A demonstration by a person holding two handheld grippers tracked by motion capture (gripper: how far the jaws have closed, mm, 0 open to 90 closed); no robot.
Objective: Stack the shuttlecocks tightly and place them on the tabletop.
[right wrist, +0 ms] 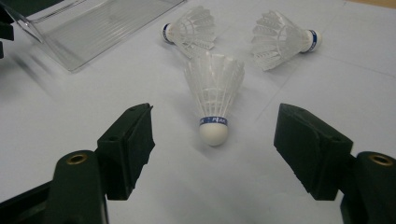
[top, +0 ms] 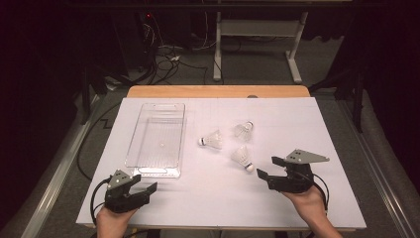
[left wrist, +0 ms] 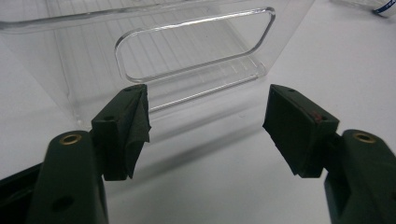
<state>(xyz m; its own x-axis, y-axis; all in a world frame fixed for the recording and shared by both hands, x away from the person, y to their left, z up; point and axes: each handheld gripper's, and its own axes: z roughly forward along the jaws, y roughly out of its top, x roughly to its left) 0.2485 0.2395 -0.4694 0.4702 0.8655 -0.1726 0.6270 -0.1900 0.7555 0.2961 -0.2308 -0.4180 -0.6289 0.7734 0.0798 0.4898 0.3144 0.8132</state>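
The white table sheet (top: pixel 297 198) carries everything. The clear plastic bin (top: pixel 157 139) sits empty by my left gripper (top: pixel 146 186), whose jaws stand wide, facing its handle cut-out (ready to steady it, I judge). My right gripper (top: pixel 268 167) gapes wide too, lined up on the nearest of 3 shuttlecocks (right wrist: pixel 214 100), cork toward me, untouched.

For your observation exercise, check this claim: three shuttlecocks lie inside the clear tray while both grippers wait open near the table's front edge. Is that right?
Not quite. The three shuttlecocks lie on the white table, right of the clear tray, not inside it, as the high view shows. The left gripper and right gripper are indeed open near the front edge.
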